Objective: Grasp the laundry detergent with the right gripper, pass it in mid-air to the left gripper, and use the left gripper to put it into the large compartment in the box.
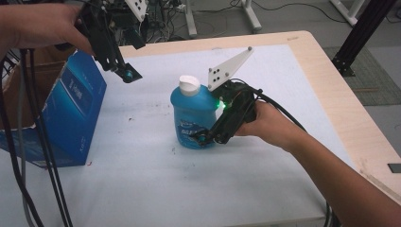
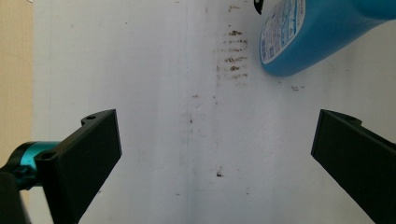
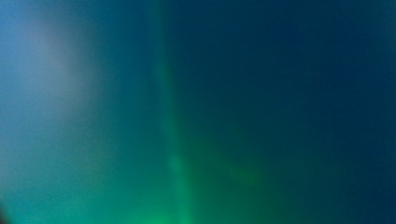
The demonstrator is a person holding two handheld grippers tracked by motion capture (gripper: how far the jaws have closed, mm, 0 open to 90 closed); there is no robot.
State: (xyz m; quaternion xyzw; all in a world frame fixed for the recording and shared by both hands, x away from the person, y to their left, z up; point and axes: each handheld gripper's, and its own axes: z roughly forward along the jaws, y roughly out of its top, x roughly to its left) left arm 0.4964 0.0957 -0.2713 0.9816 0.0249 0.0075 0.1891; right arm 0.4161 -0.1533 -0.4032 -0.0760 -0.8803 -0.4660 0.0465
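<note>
A blue bottle (image 1: 191,118) with a white cap (image 1: 189,85) stands upright in the middle of the white mat. My right gripper (image 1: 201,130) reaches in from the right, one black jaw lying across the bottle's front and the other hidden behind it. It looks shut on the bottle, and the right gripper view is a close blue-green blur of the bottle (image 3: 187,112). My left gripper (image 1: 124,73) hangs above the mat at the upper left, apart from the bottle. In the left gripper view the left gripper (image 2: 215,154) is open over bare mat, with the bottle (image 2: 299,37) at the top right.
A tall blue carton (image 1: 71,113) stands at the mat's left edge, with a brown cardboard box (image 1: 45,71) behind it. The white mat (image 1: 142,184) lies on a wooden table (image 1: 331,85). Cables trail down the left side.
</note>
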